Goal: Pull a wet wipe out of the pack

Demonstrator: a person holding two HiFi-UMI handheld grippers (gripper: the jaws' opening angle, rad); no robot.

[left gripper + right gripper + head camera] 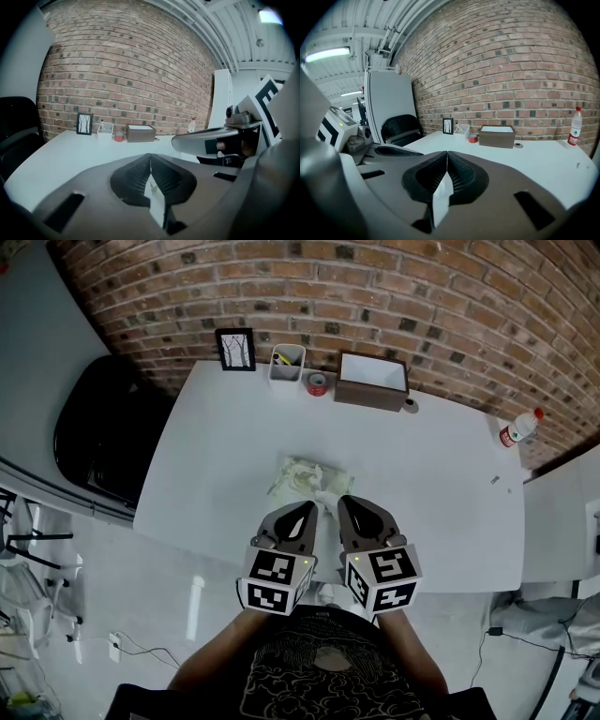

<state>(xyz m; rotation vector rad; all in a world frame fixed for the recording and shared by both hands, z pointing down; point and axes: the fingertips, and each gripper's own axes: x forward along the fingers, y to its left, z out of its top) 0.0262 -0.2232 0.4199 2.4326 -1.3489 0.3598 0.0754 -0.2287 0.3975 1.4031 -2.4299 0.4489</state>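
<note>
White table (216, 427), brick wall (375, 296) behind. Left gripper (151, 159) jaws are pressed together on a thin white wet wipe (157, 201). Right gripper (447, 157) jaws are likewise clamped on a white wipe edge. The pale, crumpled pack (298, 472) is seen lying flat mid-table, just beyond both jaw tips.

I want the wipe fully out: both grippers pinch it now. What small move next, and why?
Probably draw both grippers back a little, away from the pack. The left gripper and right gripper are each shut on the wet wipe, which seems to trail from the pack's top, so it may not be free yet.
</note>
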